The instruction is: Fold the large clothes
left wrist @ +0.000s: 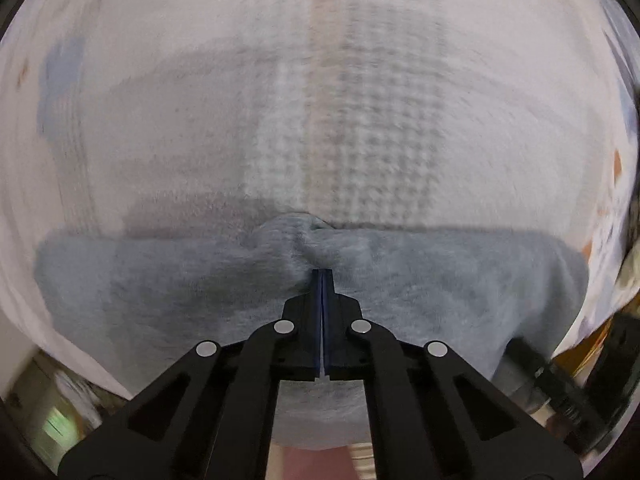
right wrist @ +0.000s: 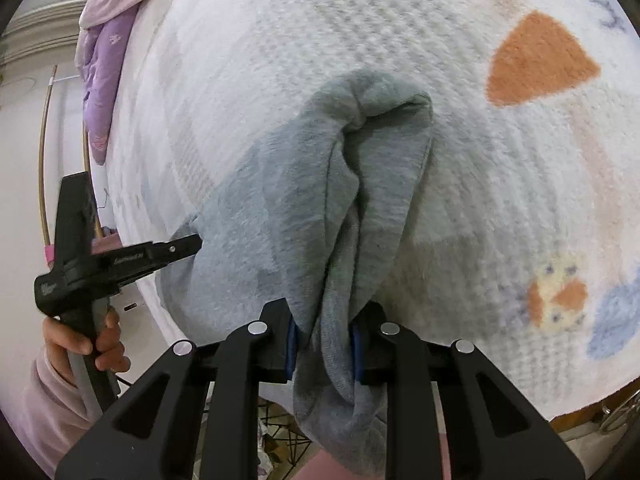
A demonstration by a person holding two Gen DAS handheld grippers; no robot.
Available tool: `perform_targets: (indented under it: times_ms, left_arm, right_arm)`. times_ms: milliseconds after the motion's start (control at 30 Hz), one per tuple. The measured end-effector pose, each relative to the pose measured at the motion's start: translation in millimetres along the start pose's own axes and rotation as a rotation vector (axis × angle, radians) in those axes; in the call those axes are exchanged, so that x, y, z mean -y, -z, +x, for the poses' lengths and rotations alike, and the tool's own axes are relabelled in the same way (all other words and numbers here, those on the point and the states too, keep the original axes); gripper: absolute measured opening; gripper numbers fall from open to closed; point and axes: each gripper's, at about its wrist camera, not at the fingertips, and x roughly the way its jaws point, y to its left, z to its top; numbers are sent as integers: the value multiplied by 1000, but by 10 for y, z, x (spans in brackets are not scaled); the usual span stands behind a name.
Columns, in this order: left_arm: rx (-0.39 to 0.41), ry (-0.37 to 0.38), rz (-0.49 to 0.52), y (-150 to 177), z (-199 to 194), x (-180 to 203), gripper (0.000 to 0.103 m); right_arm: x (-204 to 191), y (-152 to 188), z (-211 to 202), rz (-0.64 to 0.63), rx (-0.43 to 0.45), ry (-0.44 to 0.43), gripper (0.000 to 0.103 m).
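Observation:
A grey garment (left wrist: 440, 280) lies in a band across the white patterned bed cover (left wrist: 360, 100). My left gripper (left wrist: 322, 274) is shut, and the cloth puckers into folds right at its tips, pinched between the blue pads. In the right wrist view the same grey garment (right wrist: 280, 200) rises in a bunched fold off the bed cover (right wrist: 480, 200). My right gripper (right wrist: 326, 314) is shut on a thick gather of it, with cloth hanging down below the jaws. At the garment's left edge, the left gripper (right wrist: 196, 242) is held by a hand (right wrist: 88, 340) in a pink sleeve.
A purple and pink quilt (right wrist: 104, 80) lies heaped at the bed's far left corner. The cover carries orange (right wrist: 536, 60) and blue (right wrist: 616, 316) shapes. The bed edge curves along the left, with pale floor (right wrist: 24, 200) beyond it.

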Motion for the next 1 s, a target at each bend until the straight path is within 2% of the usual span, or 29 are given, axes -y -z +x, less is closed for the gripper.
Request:
perform_targets:
  times_ms: [33, 100, 167, 267, 367, 433, 467, 500, 567, 600, 667, 733, 800, 867, 933, 1000]
  left_arm:
    - [-36, -21, -22, 19, -57, 29, 0]
    - [-106, -87, 8, 115, -142, 160, 0]
    - [-119, -136, 58, 180, -112, 249, 0]
    - [-147, -129, -20, 80, 245, 125, 1]
    - [-175, -169, 12, 107, 112, 225, 0]
    - [-221, -148, -6, 279, -26, 256, 0]
    - [-218, -137, 9, 381, -9, 249, 0]
    - [-213, -142, 13, 412, 51, 204, 0]
    - [-219, -101, -49, 394, 378, 49, 1]
    - [-230, -77, -82, 329, 419, -4, 0]
    - [-240, -40, -98, 365, 257, -40, 0]
    - [-253, -34, -93, 603, 105, -12, 0]
    - [-221, -33, -76, 848, 230, 13, 0]
    - [-174, 11, -175, 920, 528, -70, 1]
    - [-140, 47, -240, 894, 433, -112, 1]
    - [-98, 52, -192, 907, 327, -74, 1]
  right_arm:
    - [-10, 7, -7, 7, -8, 11, 20]
    - [-70, 50, -57, -1, -19, 31, 20]
    - [-121, 61, -76, -38, -19, 49, 20]
    - [-105, 53, -6, -58, -21, 45, 20]
    - [-65, 52, -69, -35, -37, 59, 20]
    - [-86, 68, -135, -58, -45, 80, 20]
    - [-155, 87, -143, -73, -43, 83, 20]
    - [-151, 96, -133, -93, -42, 83, 20]
    - [-153, 88, -19, -104, -64, 73, 21]
    - [-151, 80, 17, -111, -72, 77, 21]
    - [-157, 76, -28, -129, -58, 101, 21]
    - [-145, 77, -90, -118, -52, 107, 21]
    - [-90, 67, -115, -130, -50, 100, 21]
    - [-22, 58, -41, -165, -60, 115, 21]
    - [-60, 68, -61, -175, -58, 130, 21]
    - [-176, 119, -158, -227, -44, 142, 18]
